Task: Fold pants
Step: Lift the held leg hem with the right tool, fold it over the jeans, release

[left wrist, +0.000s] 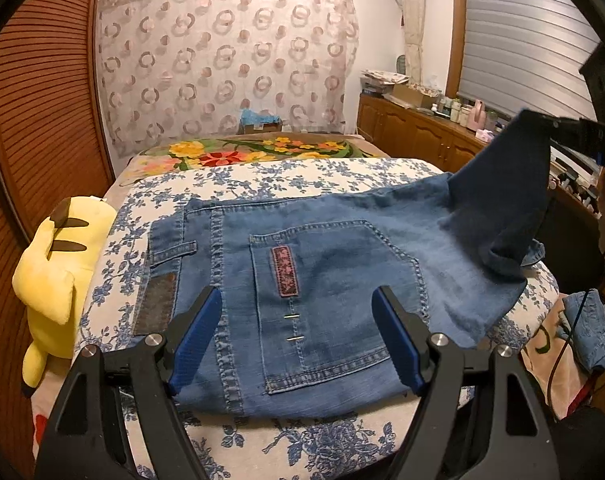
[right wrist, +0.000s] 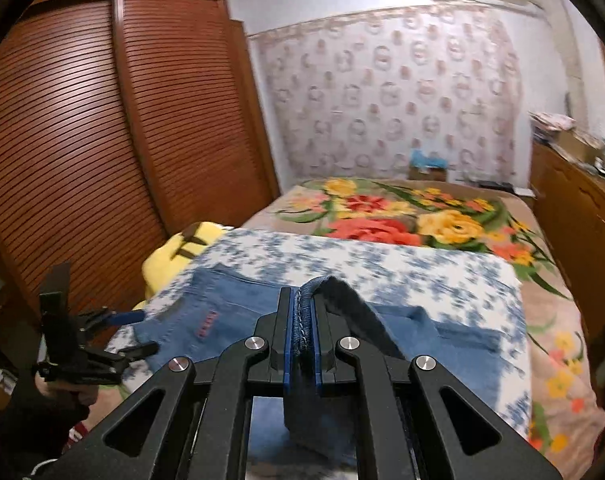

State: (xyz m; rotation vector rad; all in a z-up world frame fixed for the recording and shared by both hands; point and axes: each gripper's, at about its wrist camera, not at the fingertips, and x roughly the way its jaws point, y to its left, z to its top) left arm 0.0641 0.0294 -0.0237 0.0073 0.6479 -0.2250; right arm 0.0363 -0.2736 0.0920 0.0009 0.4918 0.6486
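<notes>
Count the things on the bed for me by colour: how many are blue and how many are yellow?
Blue: 1, the jeans
Yellow: 1, the plush toy, at the bed's edge
Total: 2

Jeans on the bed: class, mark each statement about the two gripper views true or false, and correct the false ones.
1. The right gripper is shut on a hem of the jeans. True.
2. The left gripper is clamped on the waistband. False: its jaws stand open over the back pocket, gripping nothing.
3. A yellow plush toy lies beside the blue floral bedspread. True.
4. The jeans lie fully flat. False: one leg end is lifted off the bed by the right gripper.
5. The wardrobe has mirrored doors. False: they are slatted brown wood.
</notes>
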